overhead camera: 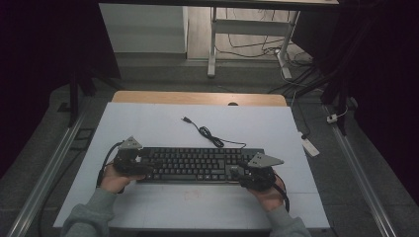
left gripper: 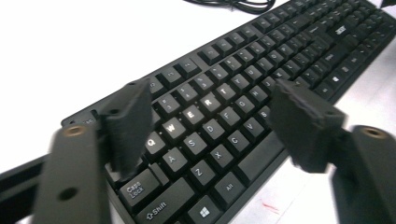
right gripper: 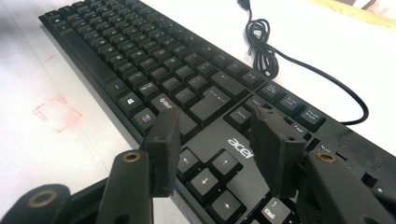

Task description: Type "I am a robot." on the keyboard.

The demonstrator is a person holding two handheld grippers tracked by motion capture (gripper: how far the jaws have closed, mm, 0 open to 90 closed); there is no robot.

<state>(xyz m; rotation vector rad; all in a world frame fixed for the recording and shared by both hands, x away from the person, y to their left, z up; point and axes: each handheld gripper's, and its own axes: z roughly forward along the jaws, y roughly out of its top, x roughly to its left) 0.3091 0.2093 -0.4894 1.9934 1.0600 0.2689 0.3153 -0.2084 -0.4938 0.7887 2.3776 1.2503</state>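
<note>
Bracketing the keyboard lying across the table, your left hand-held gripper and right hand-held gripper hover unclenched over its ends; next, clamp both ends evenly before lifting.

A white table with a bare wooden strip along its far edge carries a black keyboard, lying flat across the near half. The left jaws stand over its left end, above the letter keys; the right jaws stand over its right end, above the arrow keys. Beyond both, the keyboard's black cable lies loosely bundled on the white top. A faint red mark sits left of the right jaws.
</note>
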